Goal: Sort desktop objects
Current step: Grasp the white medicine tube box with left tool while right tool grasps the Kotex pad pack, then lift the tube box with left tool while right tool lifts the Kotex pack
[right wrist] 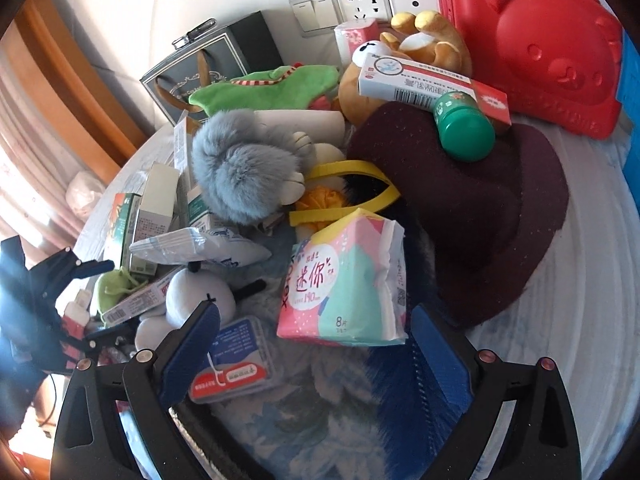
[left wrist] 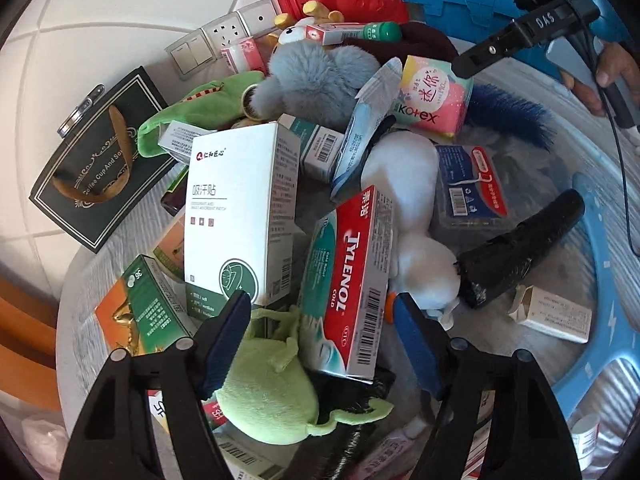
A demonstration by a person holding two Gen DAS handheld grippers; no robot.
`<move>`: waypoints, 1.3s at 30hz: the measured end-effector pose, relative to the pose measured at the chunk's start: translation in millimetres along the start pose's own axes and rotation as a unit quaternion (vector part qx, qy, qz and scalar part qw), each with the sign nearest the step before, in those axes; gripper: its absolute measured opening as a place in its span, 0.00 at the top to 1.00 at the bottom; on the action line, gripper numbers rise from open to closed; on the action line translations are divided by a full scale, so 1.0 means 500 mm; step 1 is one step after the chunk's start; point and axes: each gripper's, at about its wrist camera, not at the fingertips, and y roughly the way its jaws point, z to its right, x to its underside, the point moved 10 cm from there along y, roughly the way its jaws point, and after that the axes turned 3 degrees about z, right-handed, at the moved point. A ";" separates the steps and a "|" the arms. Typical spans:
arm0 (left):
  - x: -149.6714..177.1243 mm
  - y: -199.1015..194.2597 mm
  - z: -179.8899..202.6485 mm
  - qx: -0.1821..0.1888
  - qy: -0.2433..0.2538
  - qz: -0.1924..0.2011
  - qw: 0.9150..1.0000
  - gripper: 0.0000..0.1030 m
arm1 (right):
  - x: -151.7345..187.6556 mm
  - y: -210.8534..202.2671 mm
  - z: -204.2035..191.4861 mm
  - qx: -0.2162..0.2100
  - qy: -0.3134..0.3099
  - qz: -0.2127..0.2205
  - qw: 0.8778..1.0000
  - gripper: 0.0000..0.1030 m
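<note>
A heap of mixed objects covers a round table. My left gripper [left wrist: 320, 312] is open above a red Tylenol box [left wrist: 352, 300] and a light green plush [left wrist: 264, 384], holding nothing. A tall white box [left wrist: 240, 216] stands just beyond its left finger. My right gripper [right wrist: 316, 328] is open, its fingers on either side of a pink and teal Kotex pad pack [right wrist: 344, 280], which also shows in the left wrist view [left wrist: 432, 96]. A blue floss case [right wrist: 236, 364] lies by its left finger. The right gripper shows in the left wrist view [left wrist: 516, 36], the left one in the right wrist view [right wrist: 72, 300].
A grey fluffy toy [right wrist: 240, 168], a dark maroon hat [right wrist: 472, 208], a green bottle [right wrist: 464, 128], a red bear-shaped case [right wrist: 532, 48], a dark gift bag [left wrist: 96, 160], a white plush [left wrist: 412, 216] and several medicine boxes fill the heap. A blue basket rim [left wrist: 608, 312] lies right. Wall sockets [right wrist: 360, 4] stand behind.
</note>
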 end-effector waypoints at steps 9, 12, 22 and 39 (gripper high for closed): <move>0.010 0.033 0.039 0.005 0.018 -0.018 1.000 0.59 | 0.005 0.020 0.009 -0.020 0.013 -0.016 1.000 0.14; 0.004 0.032 0.032 0.006 0.009 -0.019 1.000 0.60 | 0.002 0.033 0.017 -0.024 0.018 -0.019 0.999 0.16; 0.010 0.035 0.014 -0.007 -0.012 -0.022 1.000 0.60 | -0.001 0.109 -0.005 0.015 -0.030 -0.050 0.998 0.38; -0.021 -0.099 0.040 -0.024 -0.052 0.041 0.998 0.80 | 0.002 -0.096 -0.105 0.030 -0.109 0.042 0.993 0.60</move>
